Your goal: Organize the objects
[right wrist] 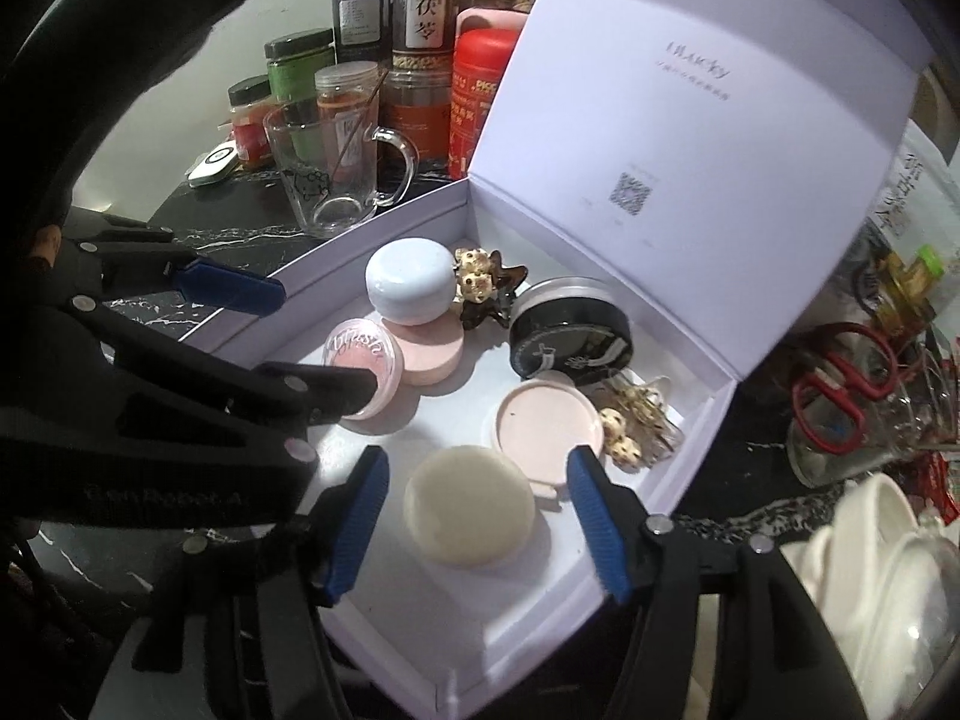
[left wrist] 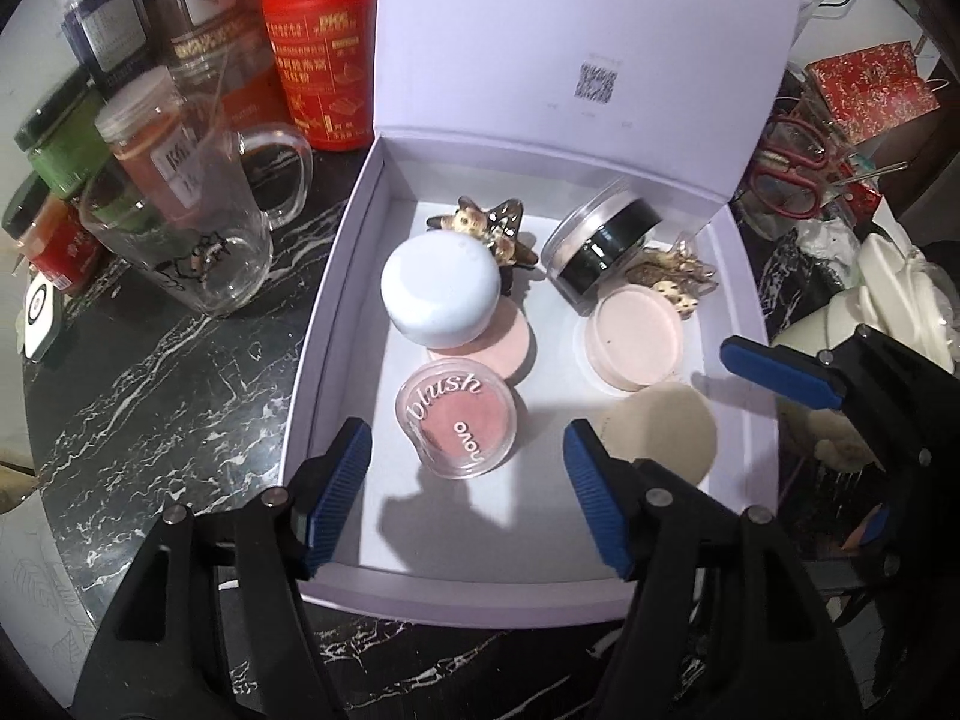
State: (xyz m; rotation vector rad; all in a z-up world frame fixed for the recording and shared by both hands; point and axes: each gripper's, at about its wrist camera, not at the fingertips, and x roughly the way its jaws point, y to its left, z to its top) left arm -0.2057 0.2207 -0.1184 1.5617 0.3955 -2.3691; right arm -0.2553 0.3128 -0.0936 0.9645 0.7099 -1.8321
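The white box [left wrist: 336, 252] stands open on the dark marbled surface [left wrist: 180, 372], its lid [left wrist: 588, 60] tilted up at the back, and the small cosmetics already lie inside it. At the front left sits the clear blush pot [left wrist: 459, 417], touching a pink puff [left wrist: 510, 348] behind it, on which a pale blue jar [left wrist: 441, 288] rests. A brown hair clip [left wrist: 486, 228] lies behind the jar. On the right side are a black-lidded jar [left wrist: 600, 246] tipped on its edge, a pink compact [left wrist: 636, 339] and, nearest the front, a beige sponge [right wrist: 468, 507], with some gold clips [right wrist: 645, 414] by the right wall.

The left hand-held gripper [left wrist: 465, 495] hangs over the blush pot with its jaws spread and nothing between the pads; the pot lies just ahead of the fingertips, centred in the gap. The right hand-held gripper [right wrist: 474, 519] hangs likewise over the beige sponge, jaws apart on either side of it and clear of it. Both items are round, so no long axis governs the approach.

Each hand is nearer its own item: left to the blush, right to the sponge. Whether more is left to put away cannot be told, though jars and a glass mug [left wrist: 198, 228] crowd the surface left of the box
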